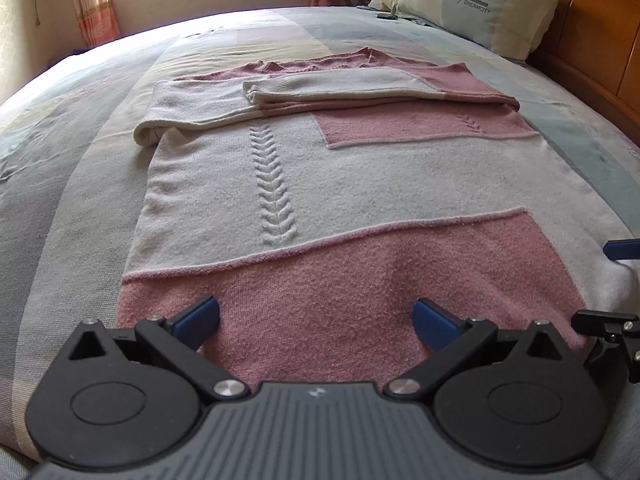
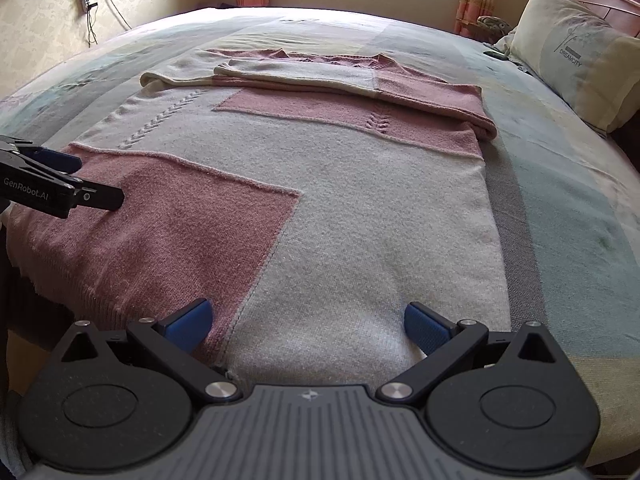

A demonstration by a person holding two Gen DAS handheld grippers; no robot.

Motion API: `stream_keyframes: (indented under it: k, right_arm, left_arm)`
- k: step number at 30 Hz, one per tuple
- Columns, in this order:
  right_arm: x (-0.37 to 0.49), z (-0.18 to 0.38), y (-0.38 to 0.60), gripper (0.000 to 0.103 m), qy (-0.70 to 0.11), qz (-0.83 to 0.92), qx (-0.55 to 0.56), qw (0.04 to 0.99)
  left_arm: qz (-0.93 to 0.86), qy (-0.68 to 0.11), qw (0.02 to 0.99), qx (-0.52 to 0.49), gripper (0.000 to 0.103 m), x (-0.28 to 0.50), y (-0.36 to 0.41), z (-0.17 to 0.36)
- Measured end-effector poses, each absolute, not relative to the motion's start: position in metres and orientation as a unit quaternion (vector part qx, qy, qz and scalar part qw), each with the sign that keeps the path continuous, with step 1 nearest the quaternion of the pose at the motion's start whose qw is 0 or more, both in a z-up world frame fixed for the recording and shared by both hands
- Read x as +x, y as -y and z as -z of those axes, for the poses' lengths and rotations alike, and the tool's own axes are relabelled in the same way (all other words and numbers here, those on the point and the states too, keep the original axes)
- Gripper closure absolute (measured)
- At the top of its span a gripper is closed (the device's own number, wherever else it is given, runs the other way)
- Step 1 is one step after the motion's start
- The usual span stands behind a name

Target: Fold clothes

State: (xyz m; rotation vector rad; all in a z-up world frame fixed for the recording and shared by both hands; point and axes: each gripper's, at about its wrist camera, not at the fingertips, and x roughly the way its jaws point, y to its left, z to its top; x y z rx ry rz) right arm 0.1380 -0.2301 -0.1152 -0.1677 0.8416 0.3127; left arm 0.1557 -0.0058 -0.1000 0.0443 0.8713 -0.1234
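Two grippers at the hem of pink-and-white knit sweater (image 1: 340,184) lying flat on bed (image 1: 60,152), sleeves folded across chest: left gripper (image 1: 316,322) and right gripper (image 2: 306,320) both spread wide, holding nothing.

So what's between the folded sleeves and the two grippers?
Just more sweater: its flat white-and-pink body runs from the folded sleeves to the open left gripper and right gripper. Both views show it.

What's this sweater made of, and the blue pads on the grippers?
Sweater: looks like soft knit, wool or acrylic, matte and fuzzy, with a raised cable braid and ribbed hem. Pads: probably rubber or textured plastic; a fine grid pattern shows, matte blue.
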Motion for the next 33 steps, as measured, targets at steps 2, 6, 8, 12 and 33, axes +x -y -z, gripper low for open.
stream_keyframes:
  k: [2, 6, 8, 12, 33]
  right_arm:
    - [0.139, 0.114, 0.23, 0.0, -0.41, -0.15, -0.08, 0.896]
    - [0.141, 0.107, 0.231, 0.0, -0.424, -0.148, -0.071, 0.891]
    - [0.141, 0.103, 0.231, 0.0, -0.416, -0.152, -0.063, 0.894]
    - [0.145, 0.104, 0.223, 0.0, -0.415, -0.163, -0.067, 0.892]
    - [0.145, 0.105, 0.245, 0.0, -0.382, -0.14, -0.035, 0.913]
  left_arm:
    - [0.058, -0.423, 0.904, 0.006, 0.001, 0.153, 0.004, 0.095]
    - [0.084, -0.409, 0.908, 0.033, 0.001, 0.146, 0.015, 0.089]
    - [0.097, -0.412, 0.904, 0.056, 0.001, 0.145, 0.024, 0.092]
    - [0.108, -0.423, 0.898, 0.055, 0.001, 0.144, 0.027, 0.104]
    - [0.099, -0.391, 0.914, 0.042, 0.001, 0.146, 0.017, 0.084]
